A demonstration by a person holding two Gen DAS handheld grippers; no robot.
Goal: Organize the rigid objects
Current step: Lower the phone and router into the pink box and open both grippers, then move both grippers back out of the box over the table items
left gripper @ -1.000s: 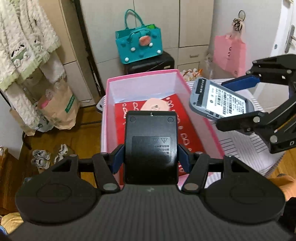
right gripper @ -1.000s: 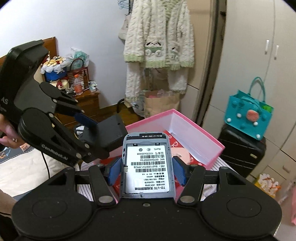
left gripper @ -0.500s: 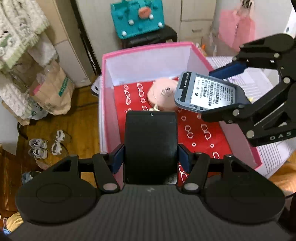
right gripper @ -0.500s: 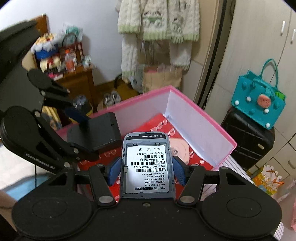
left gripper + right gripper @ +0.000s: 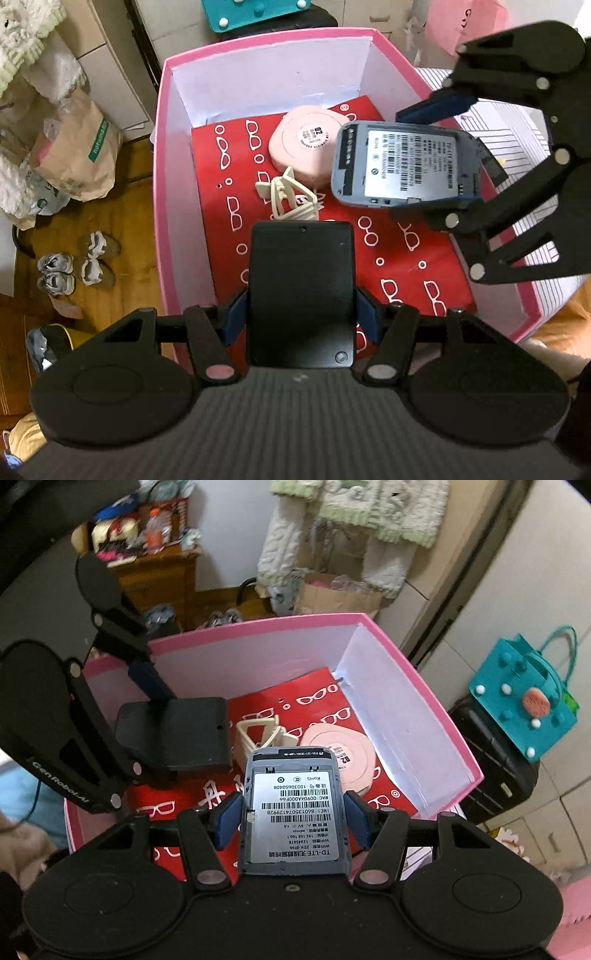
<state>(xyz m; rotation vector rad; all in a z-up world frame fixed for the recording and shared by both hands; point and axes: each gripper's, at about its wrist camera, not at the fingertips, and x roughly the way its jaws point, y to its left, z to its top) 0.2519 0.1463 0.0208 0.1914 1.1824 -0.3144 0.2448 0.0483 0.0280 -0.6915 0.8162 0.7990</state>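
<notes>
- Left wrist view: a flat black rectangular device (image 5: 301,295) is clamped between the blue pads of the left gripper (image 5: 301,314), whose jaws stand part-way apart, closed on the device's two long sides.
- The device is held over the near part of a pink box (image 5: 162,184) with white inner walls; it is aimed steeply downward into the box, and contact with the floor of the box cannot be judged.
- The bottom of the box is covered by a red sheet printed with white spectacles (image 5: 399,258).
- On that sheet lie a round pink case with a sticker (image 5: 306,147) and, just beside it, a cream plastic folding stand (image 5: 291,197) — the stand is seen just beyond the black device's far edge.
- To the right, the right gripper (image 5: 436,162) is seen gripping a grey-blue router with its barcode label up (image 5: 406,166), held above the red sheet next to the pink case.
- Right wrist view: the router (image 5: 295,812) is pinched between the right gripper's (image 5: 295,821) blue pads, jaws part-way apart on its sides, inside the box's outline (image 5: 424,686).
- The left gripper (image 5: 147,694) and its black device (image 5: 177,734) are seen at left — low inside the box, near the cream stand (image 5: 258,734).
- Outside the box, a teal handbag (image 5: 524,698) is seen on a black suitcase (image 5: 491,768).
</notes>
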